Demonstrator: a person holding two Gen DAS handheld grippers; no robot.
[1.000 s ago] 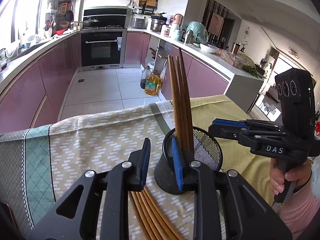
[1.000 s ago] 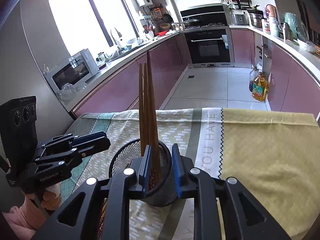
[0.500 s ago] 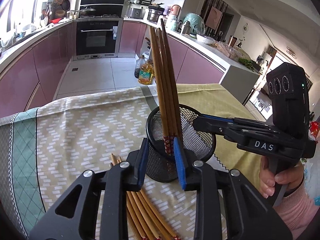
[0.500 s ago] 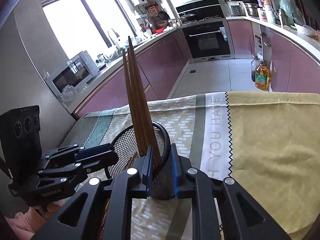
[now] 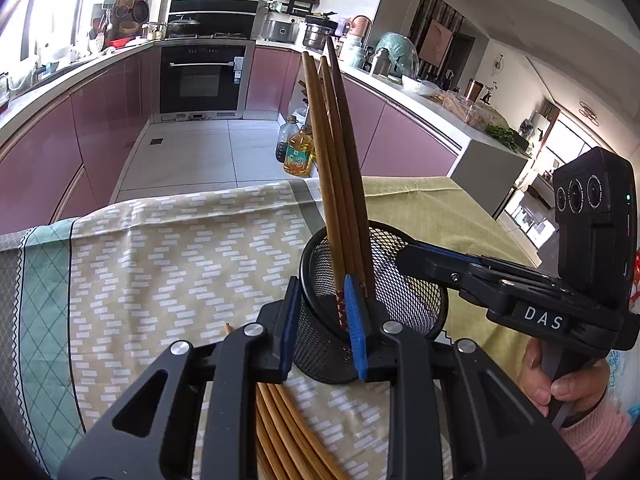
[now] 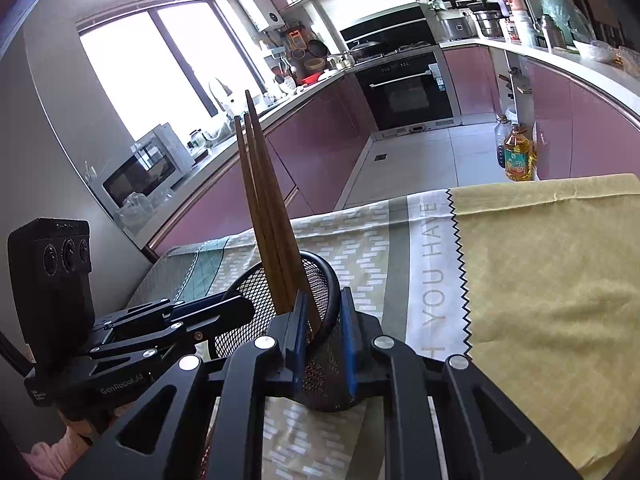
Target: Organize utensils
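Note:
A black mesh cup (image 5: 400, 300) (image 6: 316, 280) stands tilted on the tablecloth with three brown chopsticks (image 5: 336, 160) (image 6: 260, 200) leaning in it. My right gripper (image 6: 324, 292) (image 5: 402, 256) is shut on the cup's rim, one pad inside and one outside. My left gripper (image 5: 321, 280) (image 6: 246, 308) sits at the cup's opposite side, its jaws narrow and closing slightly. The cup's near wall and the chopsticks' patterned ends show in its gap; no firm press is visible. Several loose chopsticks (image 5: 280, 432) lie on the cloth under the left gripper.
A patterned tablecloth (image 5: 160, 260) with a yellow part (image 6: 540, 280) covers the table, whose far edge drops to the kitchen floor. Oil bottles (image 5: 298, 152) stand on the floor beyond. A hand in a pink sleeve (image 5: 560, 380) holds the right gripper.
The left gripper has sunk and closed in on the cup, so the cup's wall now fills its gap. The right pads narrowed onto the rim, and the cup and chopsticks tilted.

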